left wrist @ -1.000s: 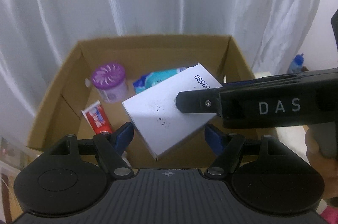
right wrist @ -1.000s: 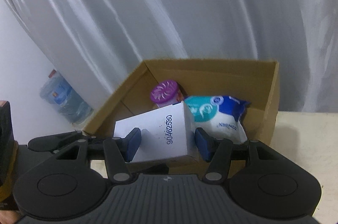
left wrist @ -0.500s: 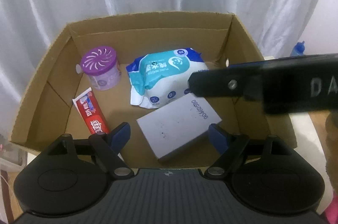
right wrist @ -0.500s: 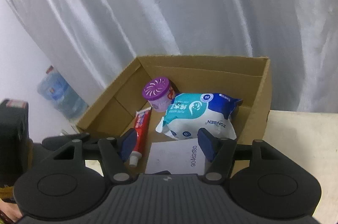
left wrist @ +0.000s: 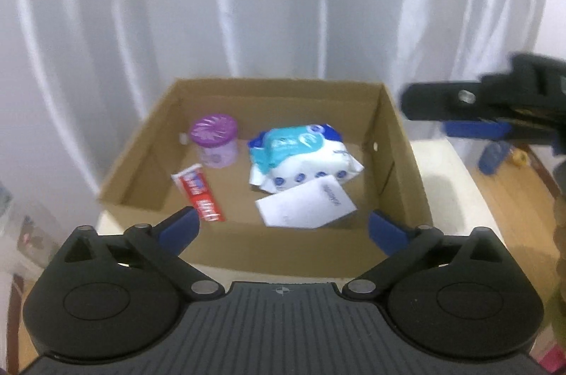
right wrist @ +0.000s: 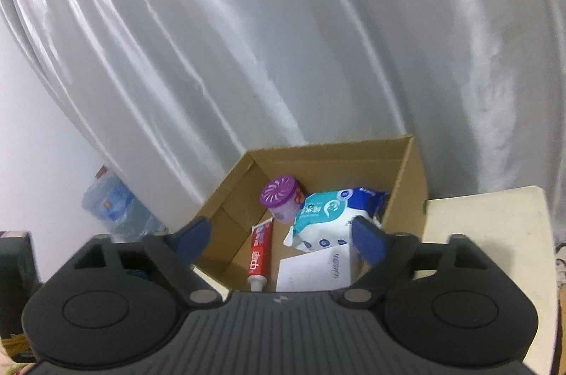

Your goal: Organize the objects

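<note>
white pleated curtain (left wrist: 247, 4) hangs just behind box | open brown cardboard box (left wrist: 406, 163), bare floor at middle and near-left corner | teal-and-white wipes pack (left wrist: 300, 156) at middle-right | flat white carton (left wrist: 304, 205) touching wipes, near front wall | purple-lidded round jar (left wrist: 214, 141) at back left | red toothpaste tube (left wrist: 200, 196) left | left gripper (left wrist: 283, 226), right gripper (right wrist: 279, 239): jaws just opened wide, both empty, above front rim

I am seeing a cream-coloured tabletop (left wrist: 449, 177) carrying an open brown cardboard box (left wrist: 406, 170), which is sitting directly on it. Taking the box as landmark, bare cream surface (right wrist: 495, 226) is stretching away to its right in both wrist views, and a narrow strip is showing just in front of its near wall.
</note>
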